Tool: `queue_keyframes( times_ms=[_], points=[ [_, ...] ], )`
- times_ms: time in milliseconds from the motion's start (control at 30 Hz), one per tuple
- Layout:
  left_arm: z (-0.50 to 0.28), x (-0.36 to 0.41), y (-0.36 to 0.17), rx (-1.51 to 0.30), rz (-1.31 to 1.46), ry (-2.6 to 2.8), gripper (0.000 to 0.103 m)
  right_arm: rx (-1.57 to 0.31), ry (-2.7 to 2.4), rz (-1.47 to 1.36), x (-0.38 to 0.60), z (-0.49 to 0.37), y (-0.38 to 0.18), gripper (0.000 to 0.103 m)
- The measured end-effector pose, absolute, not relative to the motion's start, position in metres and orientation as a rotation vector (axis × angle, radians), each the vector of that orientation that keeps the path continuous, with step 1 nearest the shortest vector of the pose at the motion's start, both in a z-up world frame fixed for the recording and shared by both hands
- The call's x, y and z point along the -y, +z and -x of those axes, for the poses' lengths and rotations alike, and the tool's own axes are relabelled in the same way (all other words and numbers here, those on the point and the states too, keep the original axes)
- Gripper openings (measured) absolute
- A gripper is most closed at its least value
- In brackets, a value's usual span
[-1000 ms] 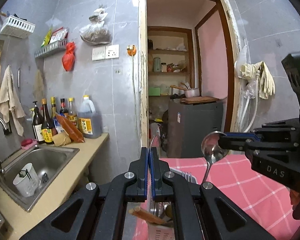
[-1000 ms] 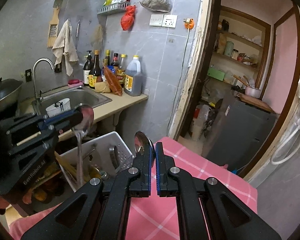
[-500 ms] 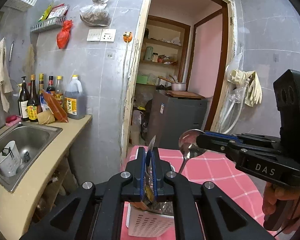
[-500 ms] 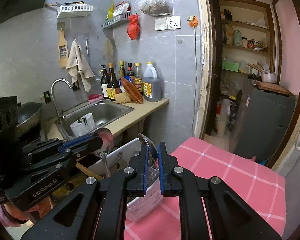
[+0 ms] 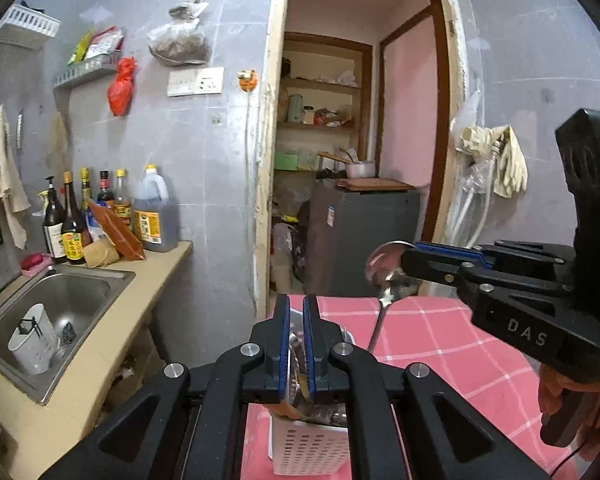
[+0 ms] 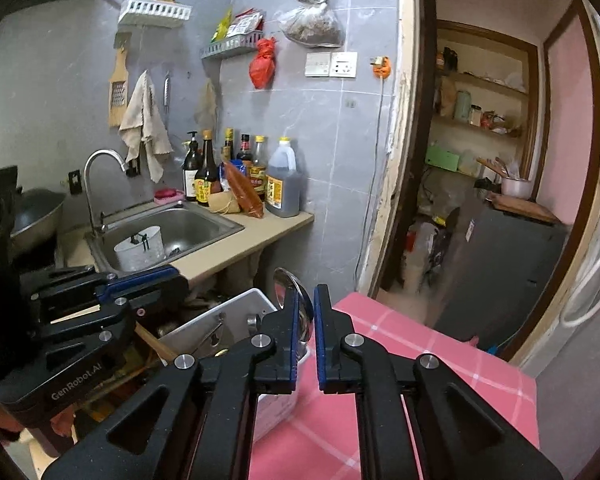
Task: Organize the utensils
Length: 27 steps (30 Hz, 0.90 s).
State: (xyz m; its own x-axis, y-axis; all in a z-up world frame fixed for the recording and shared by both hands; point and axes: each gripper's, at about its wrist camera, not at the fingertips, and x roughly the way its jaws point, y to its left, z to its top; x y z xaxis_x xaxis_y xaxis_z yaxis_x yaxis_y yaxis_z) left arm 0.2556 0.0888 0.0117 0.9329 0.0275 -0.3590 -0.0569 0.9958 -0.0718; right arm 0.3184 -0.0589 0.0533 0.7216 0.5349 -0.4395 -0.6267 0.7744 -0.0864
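Now both tilted slightly down, right gripper (image 5: 406, 266) clenching spoon (image 5: 384, 276), left gripper (image 5: 296, 316) clenching another utensil (image 5: 296, 350).

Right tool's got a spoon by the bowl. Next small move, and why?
Probably lower the right tool a little toward the white basket: its spoon hangs handle-down near the basket's far rim, not yet inside. The left tool, also shut on a utensil, sits close, so go slowly.
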Motion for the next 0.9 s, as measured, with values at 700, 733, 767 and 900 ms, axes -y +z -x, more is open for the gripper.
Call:
queue_keyframes(
  times_ms=[700,733,767,900],
  points=[
    [-0.224,-0.123,0.014,-0.384,0.325,0.082,0.038,-0.526,0.729,0.029,0.087,-0.32,0.029,0.031],
    [-0.222,-0.122,0.016,-0.383,0.326,0.081,0.041,-0.516,0.715,0.007,0.094,-0.317,0.03,0.034],
    [-0.22,-0.119,0.017,-0.38,0.321,0.082,0.043,-0.509,0.702,-0.008,0.098,-0.315,0.031,0.039],
    [-0.21,-0.11,0.024,-0.362,0.303,0.093,0.073,-0.473,0.627,-0.064,0.127,-0.303,0.033,0.056]
  ],
)
